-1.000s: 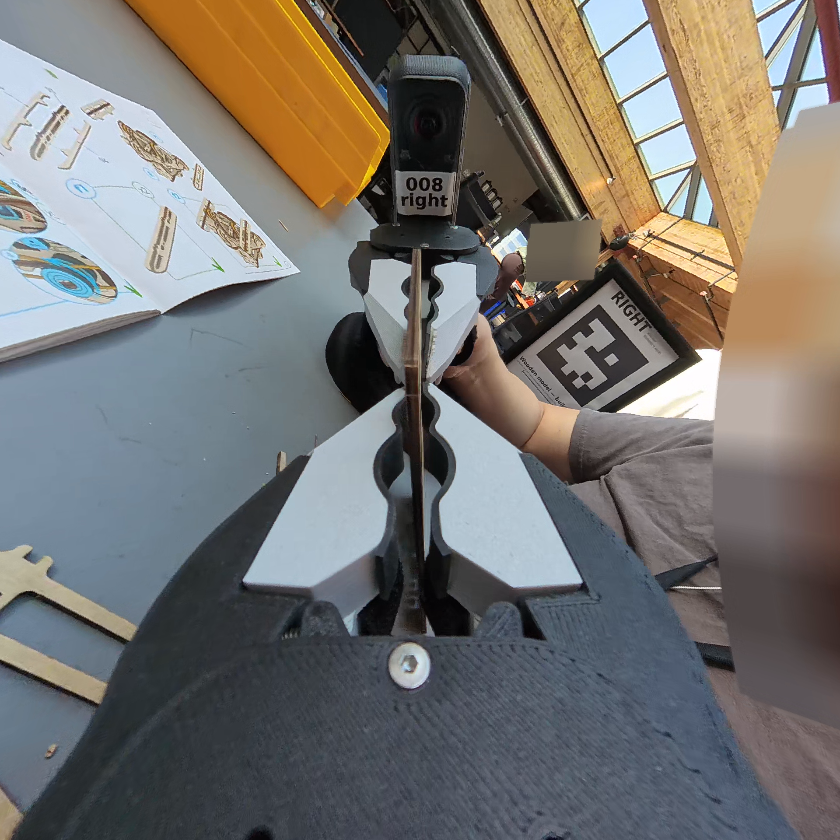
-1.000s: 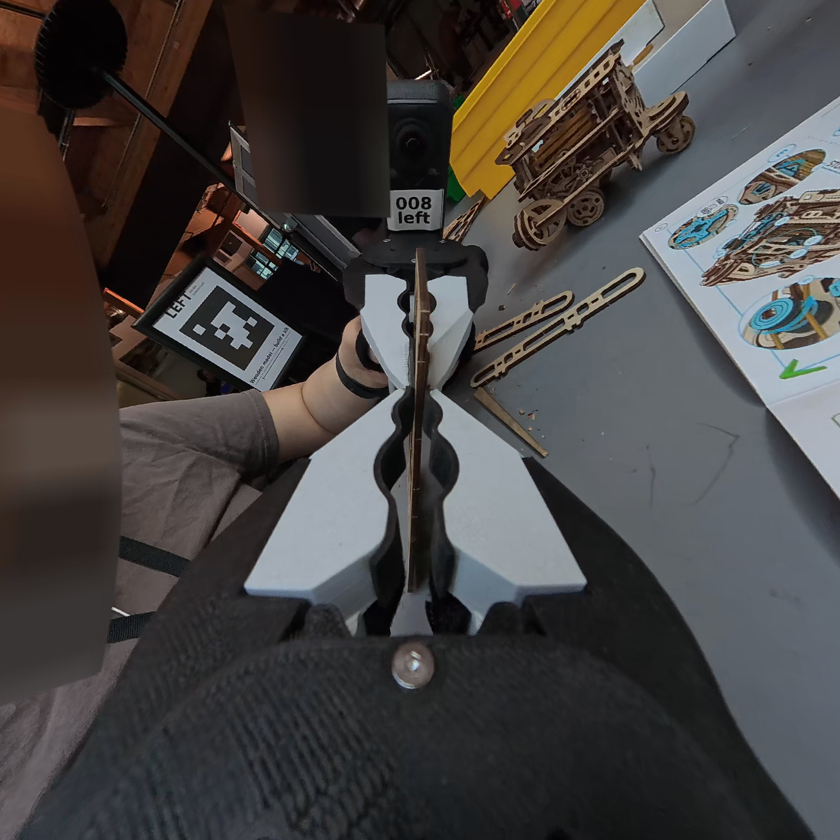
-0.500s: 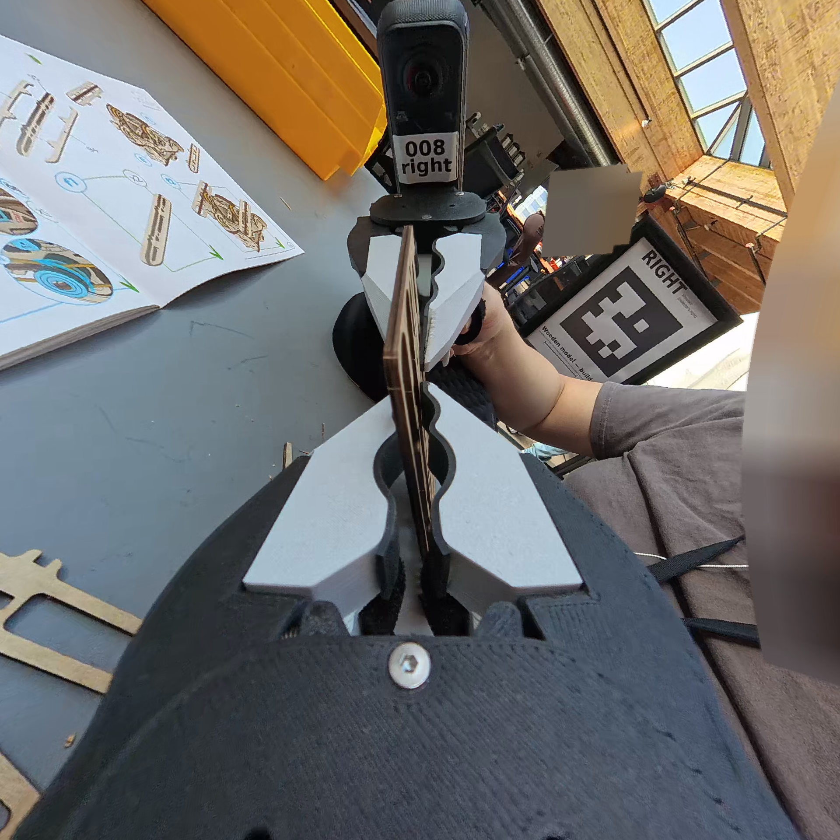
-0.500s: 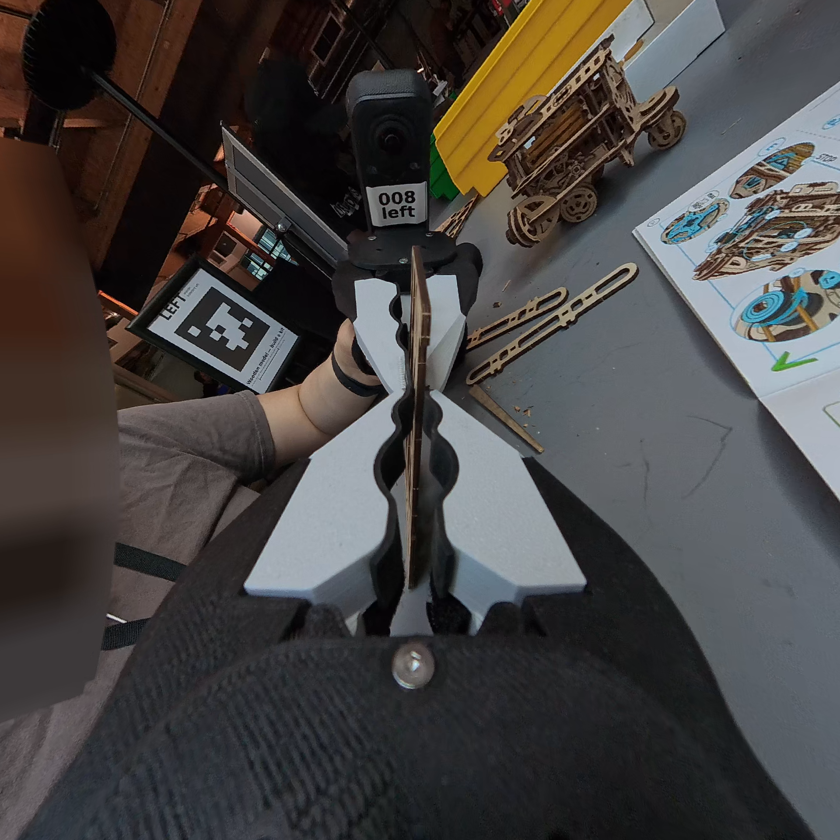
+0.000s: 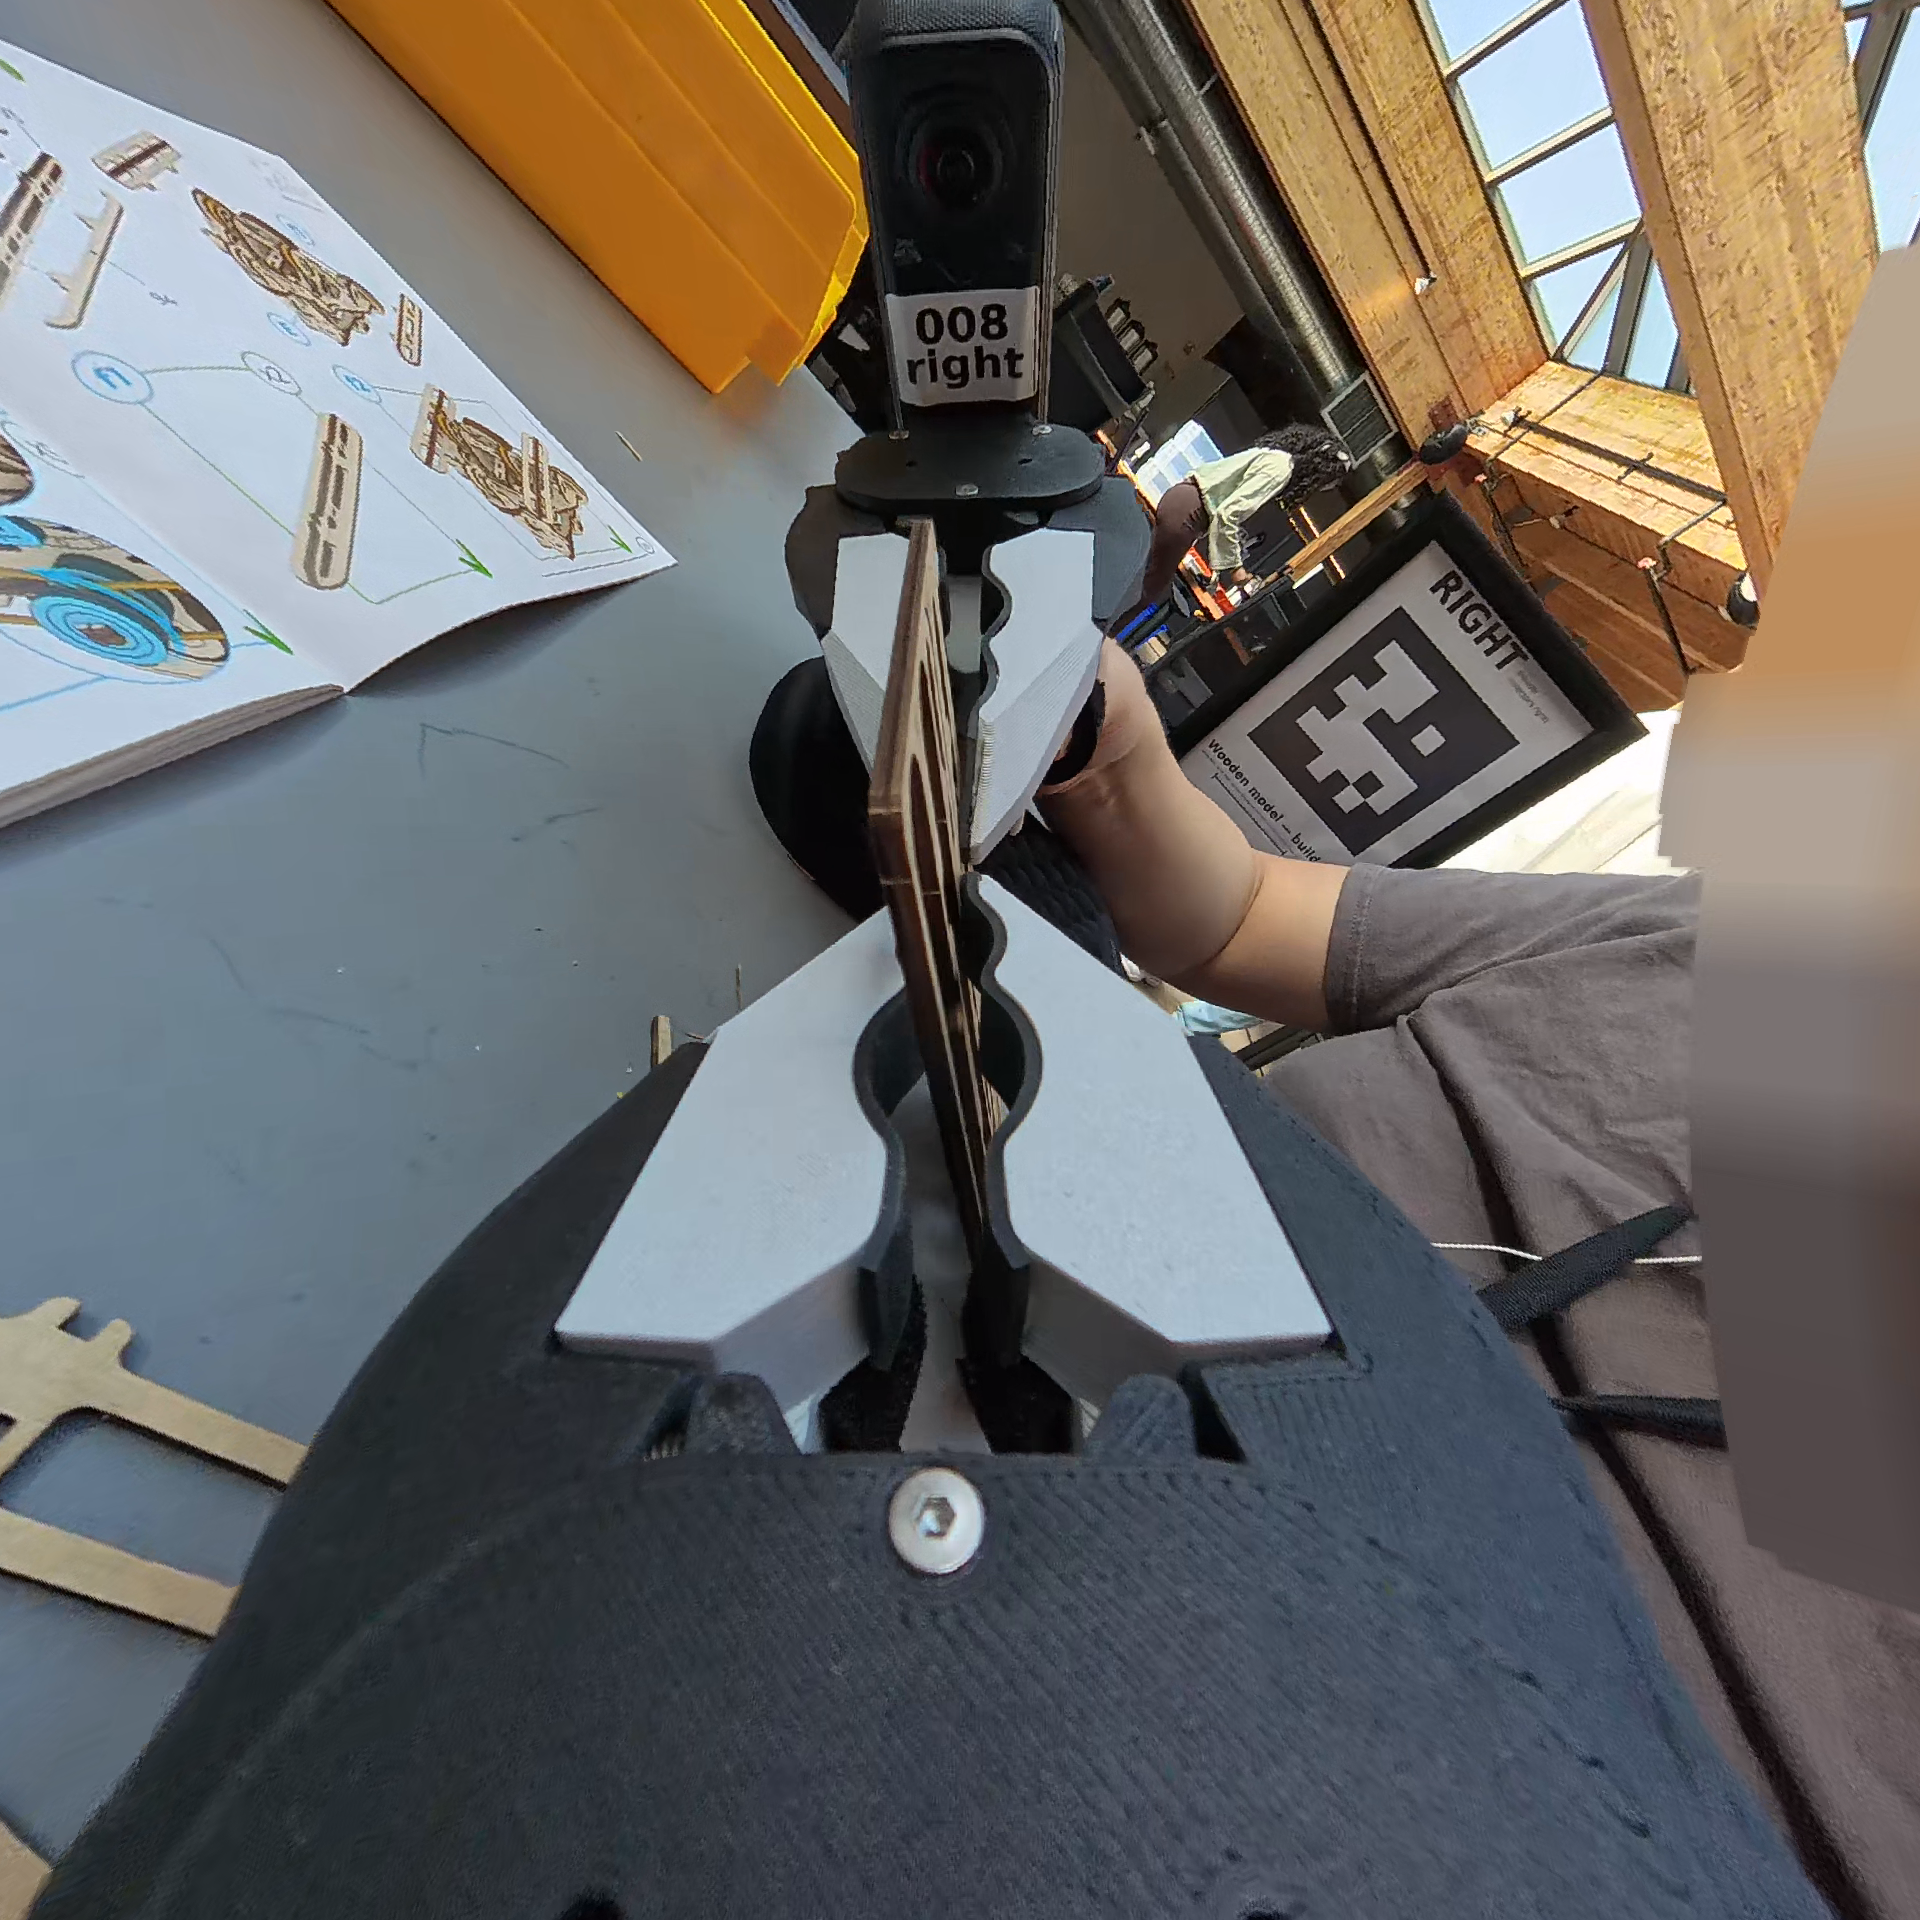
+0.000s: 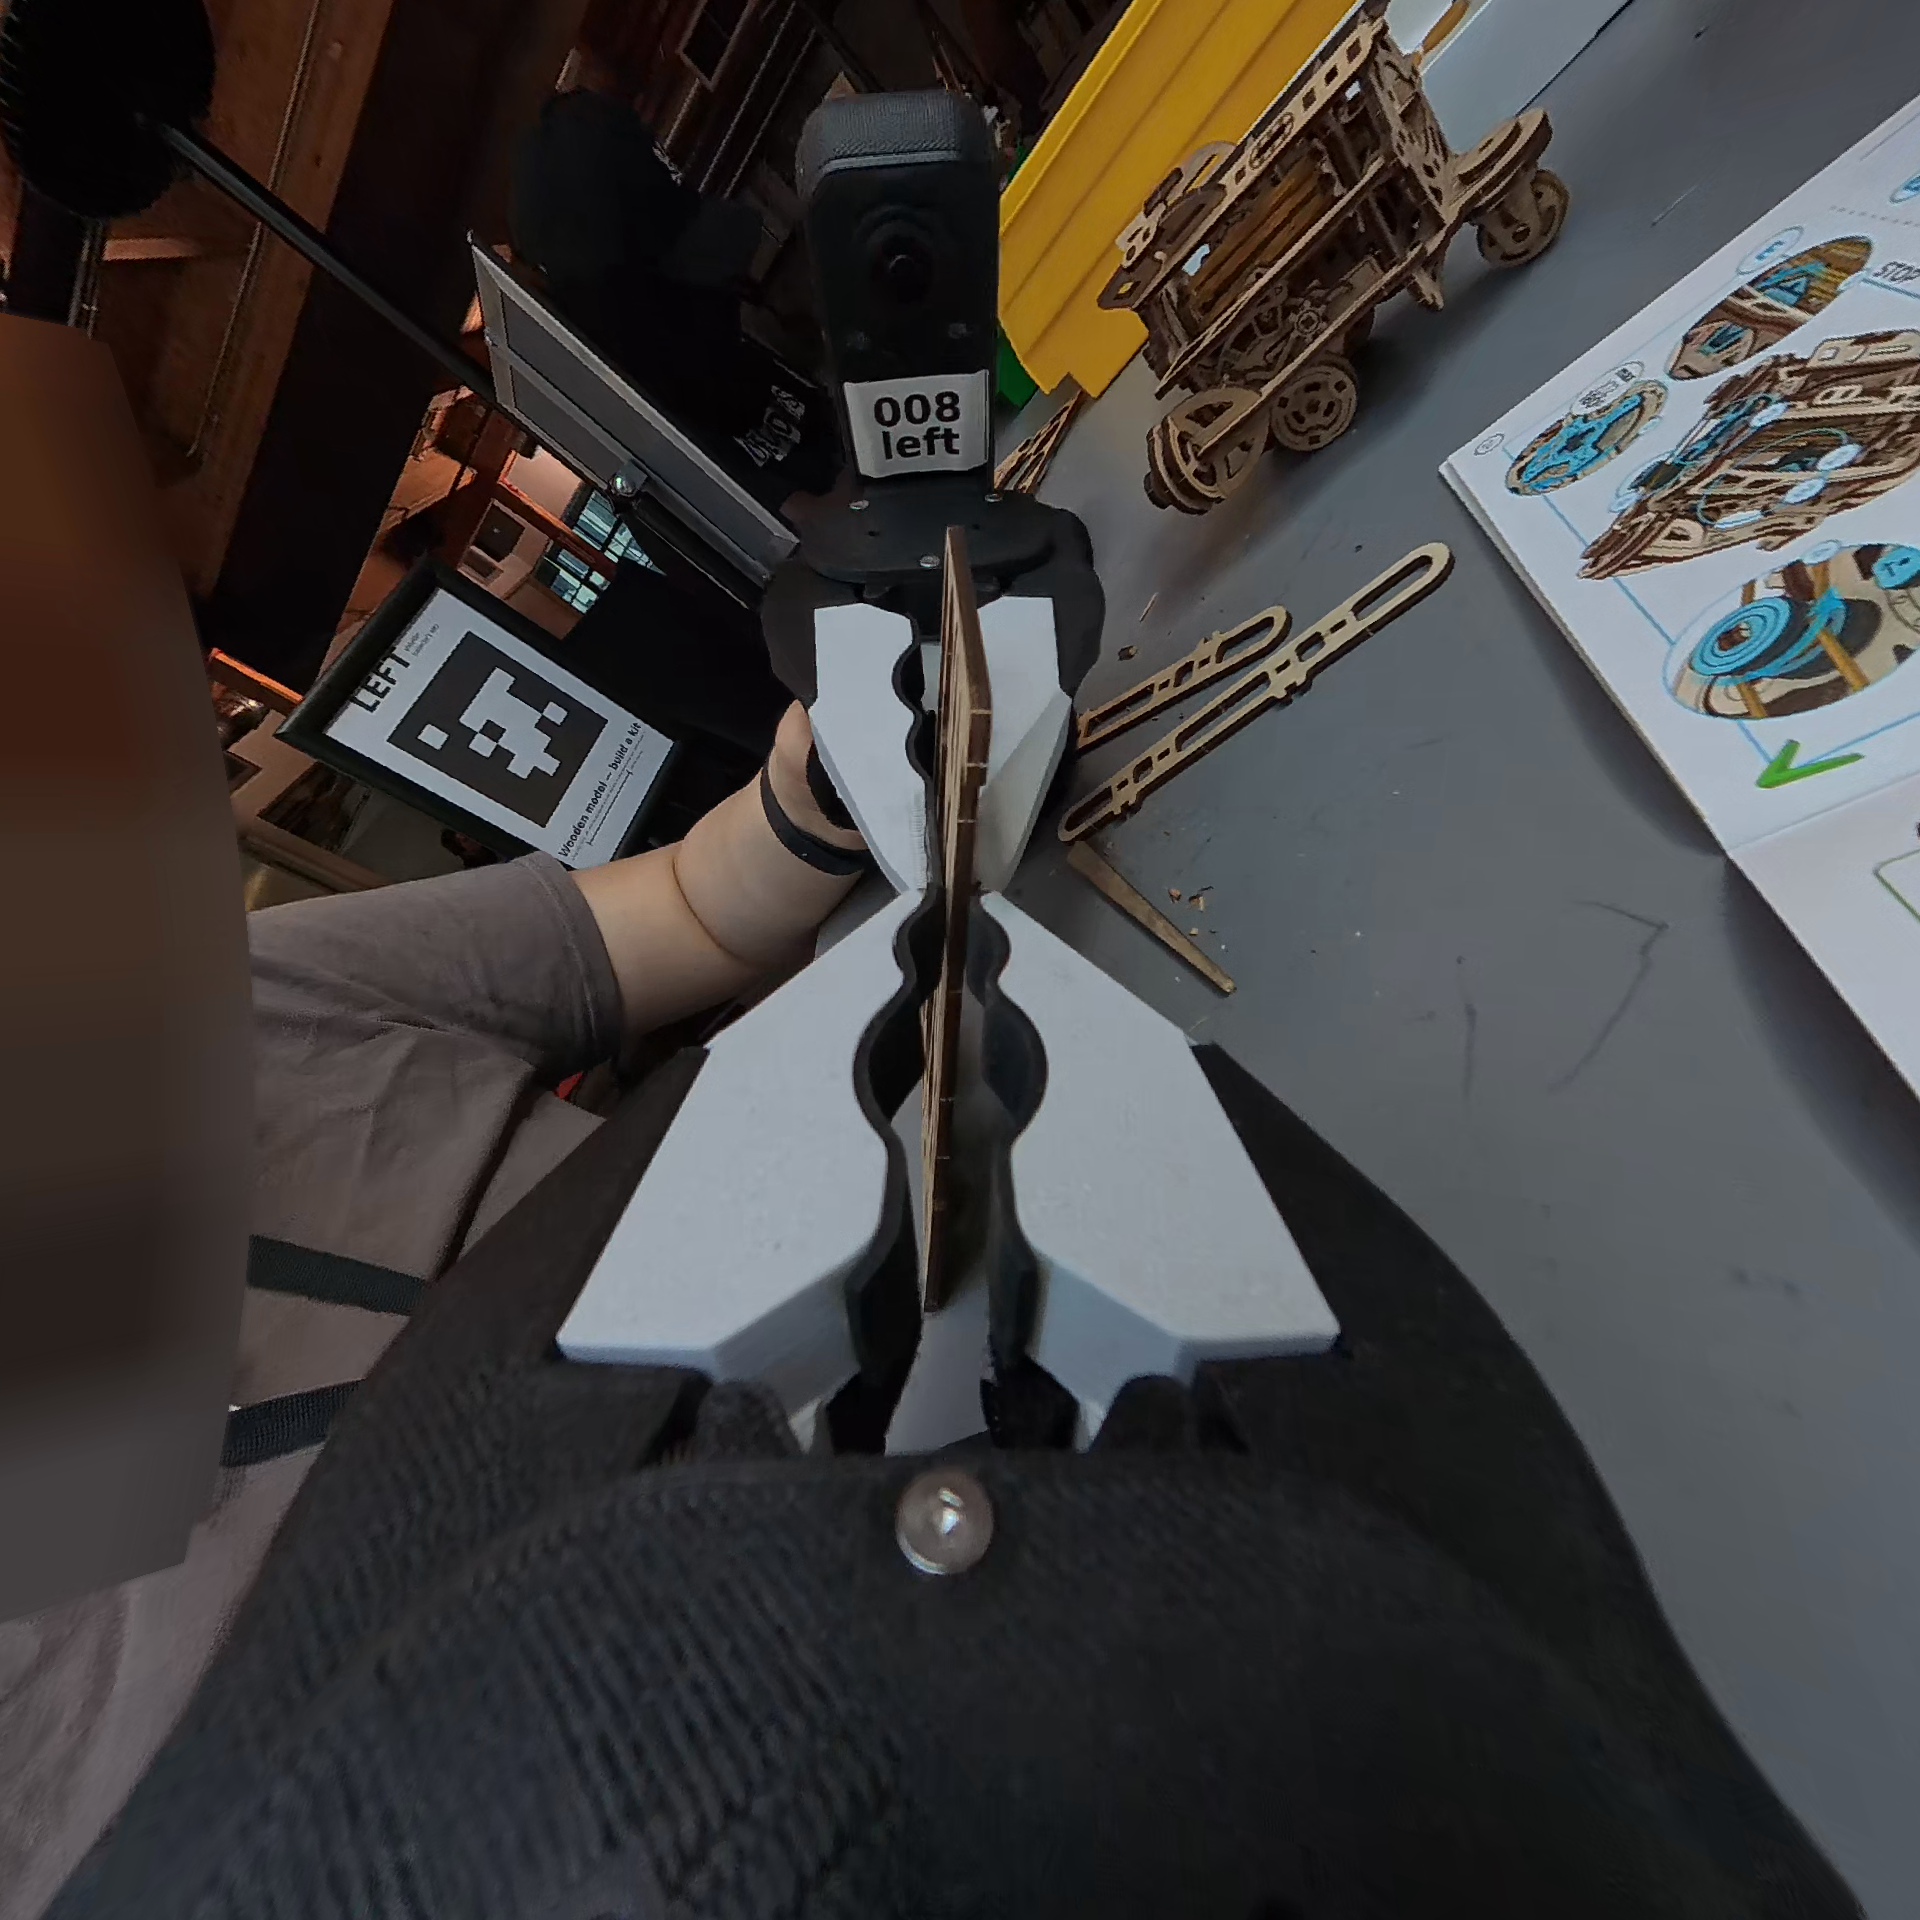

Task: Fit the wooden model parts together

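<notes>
A thin laser-cut wooden panel (image 5: 925, 727) is held in the air between my two grippers, which face each other tip to tip. My left gripper (image 5: 935, 899) is shut on one end of it. My right gripper (image 6: 951, 899) is shut on the other end. In the left wrist view the panel is turned a little, so its engraved face shows. In the right wrist view the panel (image 6: 961, 727) is almost edge-on. Both grippers are above the near edge of the grey table (image 5: 364, 987), close to the person's body.
An open instruction booklet (image 5: 208, 416) lies on the table, with a yellow bin (image 5: 644, 156) behind it. A built wooden wagon model (image 6: 1320, 270), two slotted wooden strips (image 6: 1247, 696) and a thin stick (image 6: 1143, 914) lie beyond. A wooden offcut frame (image 5: 83, 1455) lies near the left gripper. Only a small space, under 4 cm, lies between the two pairs of fingers.
The panel has twisted between the grippers, from edge-on to showing its face in the left wrist view. Both grippers still hold it and appear to have moved closer together.
</notes>
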Demonstrator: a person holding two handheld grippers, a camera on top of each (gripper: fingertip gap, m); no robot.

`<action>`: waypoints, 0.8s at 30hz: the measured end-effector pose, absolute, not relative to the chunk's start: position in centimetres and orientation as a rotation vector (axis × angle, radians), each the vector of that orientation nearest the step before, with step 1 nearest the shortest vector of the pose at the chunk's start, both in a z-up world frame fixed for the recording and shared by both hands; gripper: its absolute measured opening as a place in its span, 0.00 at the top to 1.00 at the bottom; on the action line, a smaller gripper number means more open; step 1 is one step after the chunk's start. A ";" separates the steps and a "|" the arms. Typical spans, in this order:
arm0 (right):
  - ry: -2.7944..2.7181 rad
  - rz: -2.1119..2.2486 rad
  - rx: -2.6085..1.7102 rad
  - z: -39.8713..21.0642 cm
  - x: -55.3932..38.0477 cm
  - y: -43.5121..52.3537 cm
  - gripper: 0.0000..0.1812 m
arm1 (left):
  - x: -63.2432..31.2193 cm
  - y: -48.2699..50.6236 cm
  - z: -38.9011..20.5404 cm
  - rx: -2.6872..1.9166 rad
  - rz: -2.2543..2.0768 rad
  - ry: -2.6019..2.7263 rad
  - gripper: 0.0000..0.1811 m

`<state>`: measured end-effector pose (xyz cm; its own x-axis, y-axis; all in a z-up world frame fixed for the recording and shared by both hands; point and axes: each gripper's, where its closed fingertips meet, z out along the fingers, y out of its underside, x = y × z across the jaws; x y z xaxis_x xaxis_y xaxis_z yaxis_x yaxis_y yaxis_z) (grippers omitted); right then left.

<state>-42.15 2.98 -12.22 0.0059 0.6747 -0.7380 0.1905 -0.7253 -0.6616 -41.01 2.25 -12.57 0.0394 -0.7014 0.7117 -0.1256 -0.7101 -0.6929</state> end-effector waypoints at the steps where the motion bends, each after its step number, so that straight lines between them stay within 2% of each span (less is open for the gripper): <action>1: -0.880 1.768 -1.921 -12.3 -42.1 3.1 1.00 | -40.9 2.4 -12.6 -1.881 -1.741 0.824 1.00; 9: -0.718 1.836 -1.815 -10.8 -40.9 5.0 1.00 | -39.5 4.1 -11.3 -1.864 -1.743 0.978 1.00; 14: -0.548 1.811 -1.755 -10.0 -39.8 7.2 1.00 | -38.2 5.9 -10.6 -1.966 -1.915 0.879 1.00; 24: -0.644 1.774 -1.735 -10.0 -40.2 6.2 1.00 | -38.7 4.9 -10.8 -2.014 -1.786 0.923 1.00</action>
